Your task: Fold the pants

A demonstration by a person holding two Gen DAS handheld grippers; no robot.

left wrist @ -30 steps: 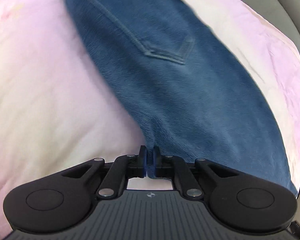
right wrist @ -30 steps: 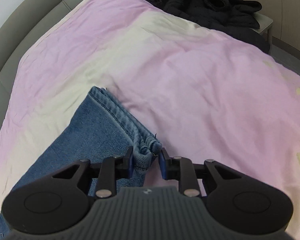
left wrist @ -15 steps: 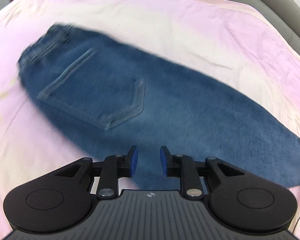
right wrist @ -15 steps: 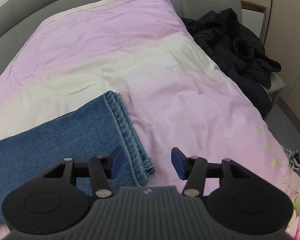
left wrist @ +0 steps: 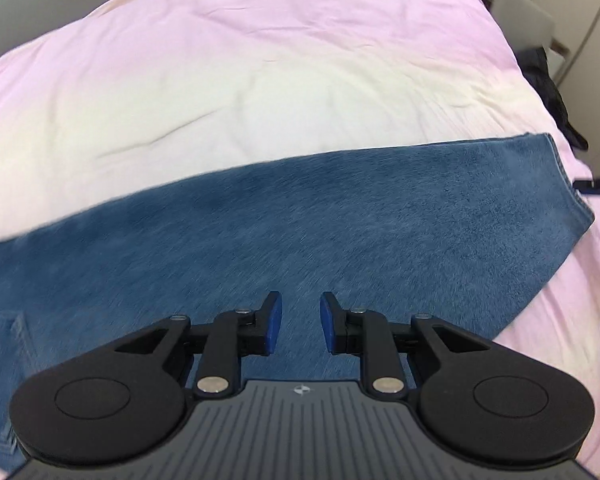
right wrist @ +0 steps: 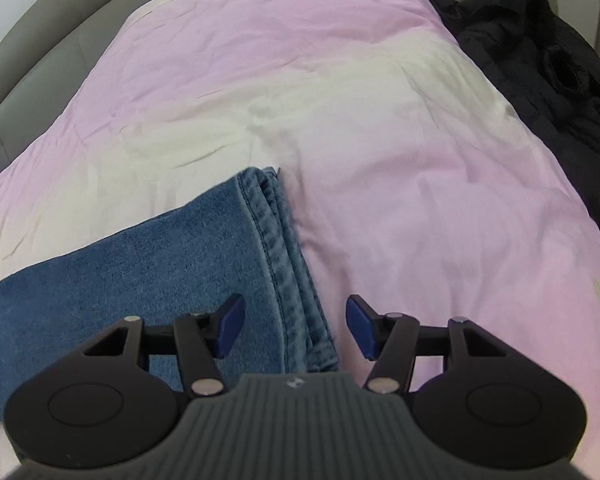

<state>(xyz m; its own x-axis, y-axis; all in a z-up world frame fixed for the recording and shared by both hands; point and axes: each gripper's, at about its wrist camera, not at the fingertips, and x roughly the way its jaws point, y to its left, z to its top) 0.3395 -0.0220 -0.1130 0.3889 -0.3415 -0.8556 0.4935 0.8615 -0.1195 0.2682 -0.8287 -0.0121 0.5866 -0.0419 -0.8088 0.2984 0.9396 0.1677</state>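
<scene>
A: What is seen largest in both views?

B: A bed cover, pink with a pale cream band across it, is spread over most of each frame. In the right wrist view a grey padded headboard is seen along the upper left, and a black jacket is heaped at the upper right edge.

A: Where are the pants placed?

B: The blue denim pants are laid flat on the cover, stretched from the lower left to the right of the left wrist view. A back pocket is partly seen at the lower left edge. The stacked leg hems are seen in the middle of the right wrist view.

A: Is anything contained in anything?

B: No container is seen; the pants are simply borne by the cover.

A: And the grippers?

B: The left gripper is held above the denim with a narrow gap between its blue pads, and nothing is gripped. The right gripper is spread wider over the hems; the fabric is not pinched.
</scene>
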